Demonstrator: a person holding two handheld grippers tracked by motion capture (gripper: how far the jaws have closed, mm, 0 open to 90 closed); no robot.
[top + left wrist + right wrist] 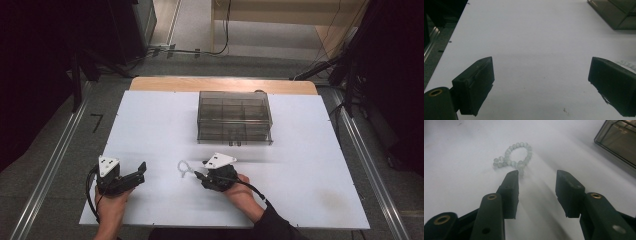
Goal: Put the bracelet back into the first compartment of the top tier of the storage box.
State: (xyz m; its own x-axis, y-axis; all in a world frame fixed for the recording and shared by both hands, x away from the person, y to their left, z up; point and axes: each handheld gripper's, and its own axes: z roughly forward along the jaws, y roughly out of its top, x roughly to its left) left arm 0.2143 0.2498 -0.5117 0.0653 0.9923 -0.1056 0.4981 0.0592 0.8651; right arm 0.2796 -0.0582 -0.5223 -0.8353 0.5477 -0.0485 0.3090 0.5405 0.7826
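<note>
Reaching for the bead bracelet (pixel 515 157) with the right hand-held gripper (pixel 537 176): jaws about half apart, nothing between them, pads not on the beads. Bracelet lies flat on the white surface (pixel 150 130), just ahead of the jaw tips and off toward the left jaw in the right gripper view; that jaw's tip nearly touches the bottom of the loop. Bracelet forms a round loop with a short tail of beads to one side, so no real long axis; the nearest strand runs roughly across the jaw line. In the high view it sits just left of the right hand-held gripper (pixel 200 175), between the two hands and nearer the right. Left hand-held gripper (pixel 541 75) is wide apart and empty, resting clear. Grey compartment box (pixel 235 117) sits farther back. My read: nudge slightly left to straddle the strand before closing.
</note>
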